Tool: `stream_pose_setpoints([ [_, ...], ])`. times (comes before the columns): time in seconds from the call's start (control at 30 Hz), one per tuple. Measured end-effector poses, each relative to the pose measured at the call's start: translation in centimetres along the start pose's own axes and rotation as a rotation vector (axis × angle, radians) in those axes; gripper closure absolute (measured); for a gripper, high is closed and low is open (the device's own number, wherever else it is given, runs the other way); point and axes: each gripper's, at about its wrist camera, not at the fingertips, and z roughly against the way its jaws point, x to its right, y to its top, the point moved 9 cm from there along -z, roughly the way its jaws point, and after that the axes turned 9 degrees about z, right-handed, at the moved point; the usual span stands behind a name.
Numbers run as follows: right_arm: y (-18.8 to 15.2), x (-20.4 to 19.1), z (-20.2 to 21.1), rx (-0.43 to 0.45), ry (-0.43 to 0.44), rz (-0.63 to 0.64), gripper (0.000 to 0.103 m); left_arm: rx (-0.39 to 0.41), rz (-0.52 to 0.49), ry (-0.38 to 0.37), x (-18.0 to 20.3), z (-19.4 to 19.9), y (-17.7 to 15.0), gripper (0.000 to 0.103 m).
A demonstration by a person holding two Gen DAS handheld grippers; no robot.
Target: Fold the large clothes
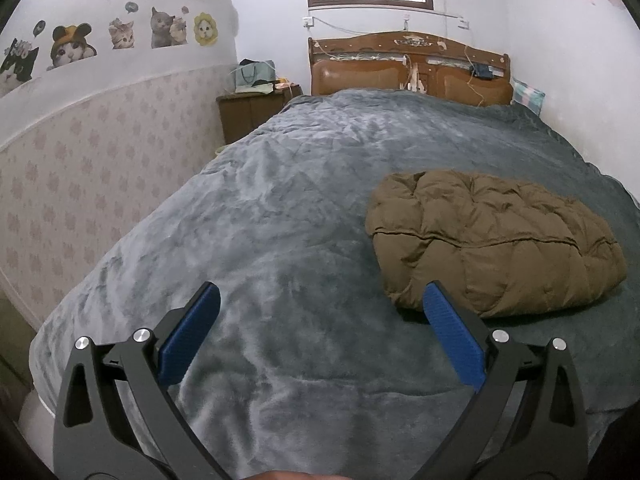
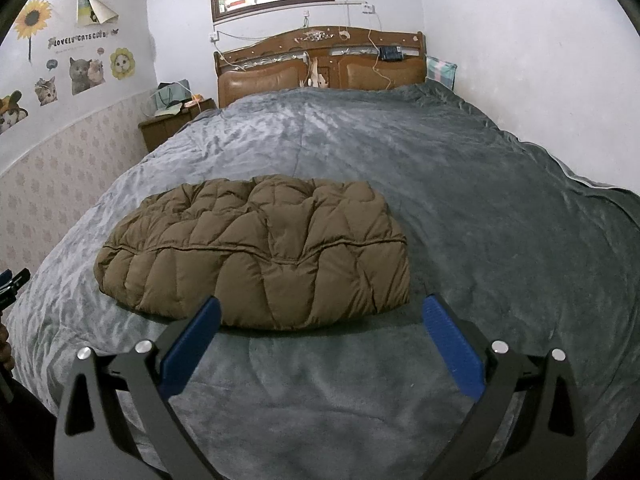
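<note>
Two grippers are seen, and both are spread wide with nothing held between the blue pads. The left gripper point(image 1: 320, 336) is held low over the near part of the blanket point(image 1: 280, 220), and only grey fabric lies between its fingers. The right gripper point(image 2: 320, 344) is held in the same way, low and level, and it is pointed along the bed toward the headboard point(image 2: 320, 68).

The jacket point(image 2: 256, 248), brown and quilted, lies just beyond the right gripper. It appears already folded into a thick bundle, with a seam running across its near half. Its long axis is laid across the bed, from left to right, so it is crosswise to the direction of both grippers. In the right wrist view the bundle is placed ahead and a little to the left, and its near edge is close behind the left pad. In the left wrist view the jacket point(image 1: 496, 240) is placed ahead and well to the right, behind the right pad.

The right gripper is therefore judged to be the nearer one, and it is almost in front of the near long edge. If another fold or a tidying is wanted, this edge can be reached by a short move forward.

Farther away the blanket is spread up to the headboard, and a nightstand point(image 2: 172, 124) is seen by the left wall.
</note>
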Motion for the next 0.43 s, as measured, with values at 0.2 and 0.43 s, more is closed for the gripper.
stream_pose_setpoints([
  [0.2,0.01,-0.04,0.01,0.000,-0.001,0.001,0.002,-0.008,0.002,-0.011,0.06,0.02,0.05,0.003],
  [0.43,0.06,-0.07,0.06,0.005,0.004,-0.003,0.002,-0.013,0.015,-0.012,0.01,-0.39,-0.11,0.003],
])
